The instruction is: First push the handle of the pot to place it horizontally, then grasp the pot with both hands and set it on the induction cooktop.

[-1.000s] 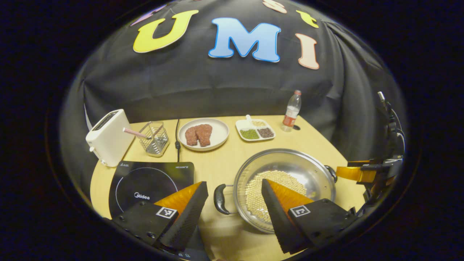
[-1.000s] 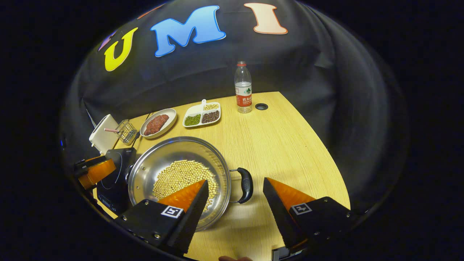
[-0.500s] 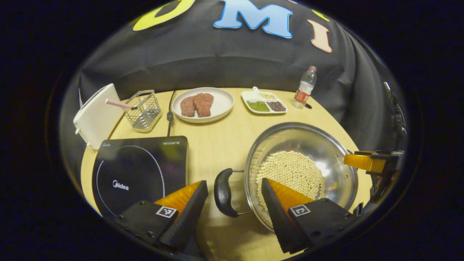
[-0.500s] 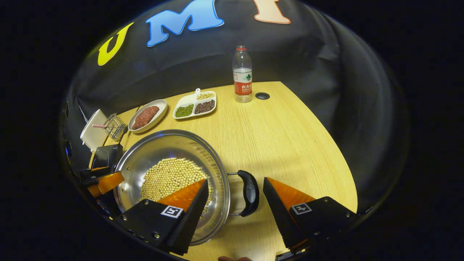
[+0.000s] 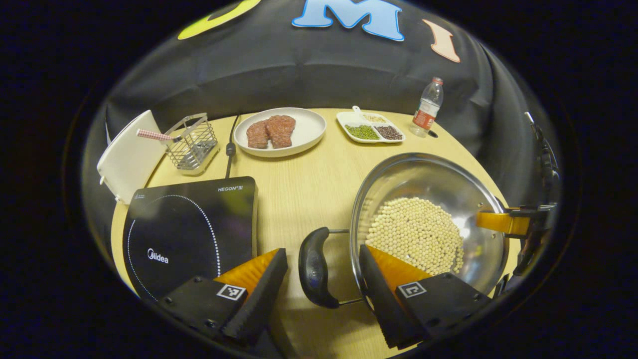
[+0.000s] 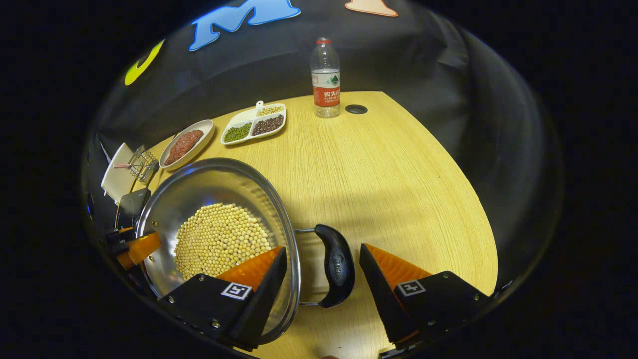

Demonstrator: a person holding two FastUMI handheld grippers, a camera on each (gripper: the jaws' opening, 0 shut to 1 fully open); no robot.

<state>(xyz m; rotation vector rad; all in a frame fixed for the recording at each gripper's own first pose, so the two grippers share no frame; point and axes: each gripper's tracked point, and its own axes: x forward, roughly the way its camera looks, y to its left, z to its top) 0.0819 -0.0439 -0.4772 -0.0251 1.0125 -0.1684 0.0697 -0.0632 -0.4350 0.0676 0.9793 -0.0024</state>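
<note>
Looking at the pot [image 5: 428,219] right now, it sits on the table [image 5: 299,189] with its two black loop handles pointing out to either side, one toward each gripper, so it's basically lined up for a two-handed lift. The left gripper [image 5: 324,289] has its fingers spread wide with the left handle [image 5: 313,267] sitting in the gap between them, not touching either finger as far as I can tell. Same deal on the other side: the right gripper [image 6: 324,286] is open and the right handle [image 6: 338,267] sits between its fingers, nothing clamped.

The thing that matters for the next bit, I'd say: each handle's long axis runs roughly along the gripper's pointing direction, so the fingers would close across its thin width, which looks like a decent bite. The steel bowl is loaded with soybeans [image 5: 416,234], so a level lift seems important.

The induction cooktop [image 5: 192,224] lies to the pot's left, just beside the left gripper and well apart from the right one, so the carry goes leftward with the left hand leading.
</note>
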